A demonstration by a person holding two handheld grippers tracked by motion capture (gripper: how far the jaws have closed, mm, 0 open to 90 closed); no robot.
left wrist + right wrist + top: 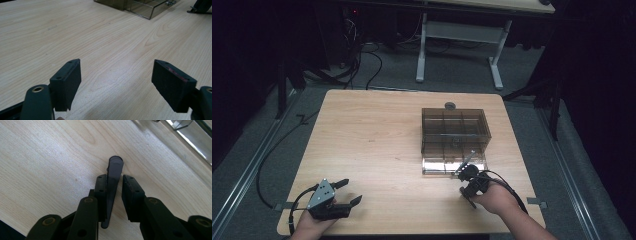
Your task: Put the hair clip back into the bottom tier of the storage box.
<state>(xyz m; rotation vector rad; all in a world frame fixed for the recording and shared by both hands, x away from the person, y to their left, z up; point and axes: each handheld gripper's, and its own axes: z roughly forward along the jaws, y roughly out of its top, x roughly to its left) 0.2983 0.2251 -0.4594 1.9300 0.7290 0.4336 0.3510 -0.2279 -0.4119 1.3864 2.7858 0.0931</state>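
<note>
My right gripper [465, 184] hovers over the wooden table [372, 150], just in front of the pulled-out clear drawer [447, 167] of a smoky plastic drawer box [455, 131]. In the right gripper view a thin dark tapering strip [115, 165] stands between the jaws of the right gripper [114, 177]. The strip lies against the left pad, and a narrow gap shows at the right pad. In the high view the strip [466, 162] pokes out toward the drawer. My left gripper [352, 191] rests near the table's front left corner, and its jaws [116, 67] stand wide open with nothing between them.
A small round dark object [450, 105] lies behind the box at the table's far edge. The drawer box [140, 7] and the right gripper [200, 7] appear far off in the left gripper view. A white-legged desk [459, 35] and cables [362, 60] occupy the floor beyond.
</note>
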